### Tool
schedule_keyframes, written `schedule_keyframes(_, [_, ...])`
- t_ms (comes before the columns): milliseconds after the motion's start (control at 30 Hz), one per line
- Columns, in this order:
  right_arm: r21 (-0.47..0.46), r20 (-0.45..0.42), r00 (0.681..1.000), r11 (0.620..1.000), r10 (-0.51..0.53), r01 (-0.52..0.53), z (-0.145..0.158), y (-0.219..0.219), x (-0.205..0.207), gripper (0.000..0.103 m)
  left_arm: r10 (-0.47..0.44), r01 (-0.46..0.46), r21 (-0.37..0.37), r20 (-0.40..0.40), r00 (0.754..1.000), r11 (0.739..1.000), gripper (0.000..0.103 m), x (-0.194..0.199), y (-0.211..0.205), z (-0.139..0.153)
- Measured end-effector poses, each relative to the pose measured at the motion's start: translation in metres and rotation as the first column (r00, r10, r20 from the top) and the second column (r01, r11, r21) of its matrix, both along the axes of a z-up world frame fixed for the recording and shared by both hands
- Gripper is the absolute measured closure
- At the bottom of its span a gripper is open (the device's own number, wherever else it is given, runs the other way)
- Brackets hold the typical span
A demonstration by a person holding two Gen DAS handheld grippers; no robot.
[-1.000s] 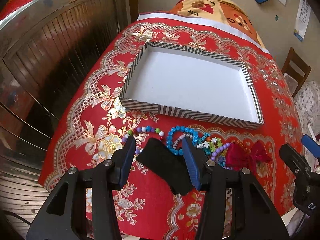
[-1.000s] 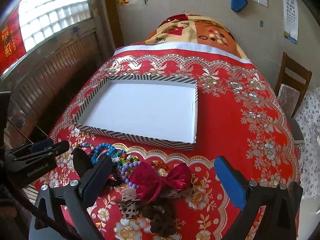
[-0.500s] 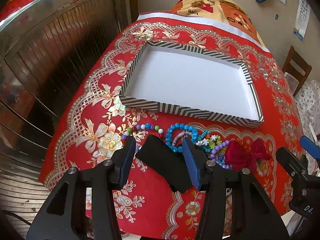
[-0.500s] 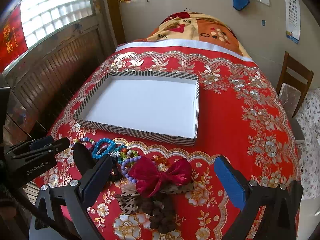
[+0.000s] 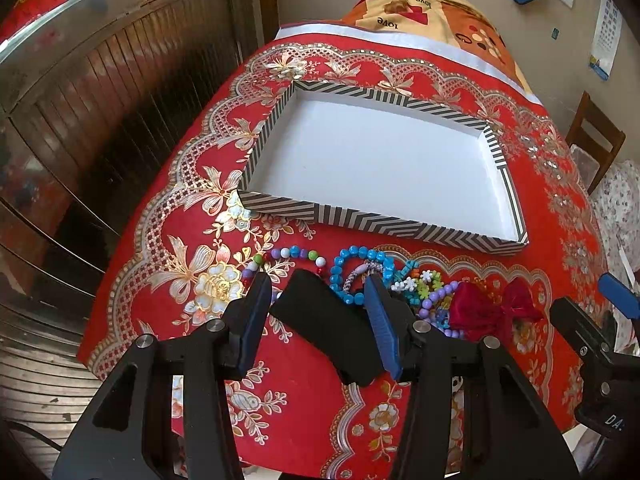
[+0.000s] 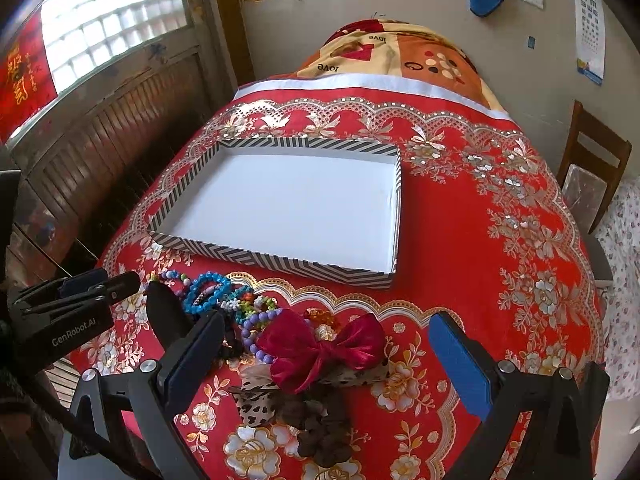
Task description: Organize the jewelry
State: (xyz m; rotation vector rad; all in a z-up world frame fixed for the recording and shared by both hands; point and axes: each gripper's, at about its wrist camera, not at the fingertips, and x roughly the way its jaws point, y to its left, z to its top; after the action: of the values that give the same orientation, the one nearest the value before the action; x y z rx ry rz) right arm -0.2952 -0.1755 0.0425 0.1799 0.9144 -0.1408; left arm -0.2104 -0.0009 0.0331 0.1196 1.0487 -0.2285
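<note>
A heap of jewelry is seen on the red, gold-flowered cloth of the worktop [image 6: 460,208], just before the near wall of a shallow tray [image 6: 280,258] with black-and-white chevron sides and a plain white floor. The heap is made up of a turquoise bead bracelet [image 5: 362,264], a strand of mixed pastel beads [image 5: 286,254], lilac beads [image 6: 256,322], a crimson satin bow [image 6: 320,346], a leopard-print ribbon [image 6: 256,400] and a dark brown scrunchie [image 6: 320,428]. A flat black piece [image 5: 324,328] is held between the blue pads of the left tool [image 5: 318,316], touching the right pad. The right tool [image 6: 326,364] is spread wide above the bow, nothing pinched.
</note>
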Motion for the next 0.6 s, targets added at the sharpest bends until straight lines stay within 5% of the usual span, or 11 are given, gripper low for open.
schedule_keyframes(600, [0.007, -0.006, 1.000, 1.000, -0.004, 0.004, -0.005, -0.005, 0.000, 0.001, -0.002, 0.002, 0.014, -0.001, 1.000, 1.000, 0.055, 0.000, -0.010, -0.003])
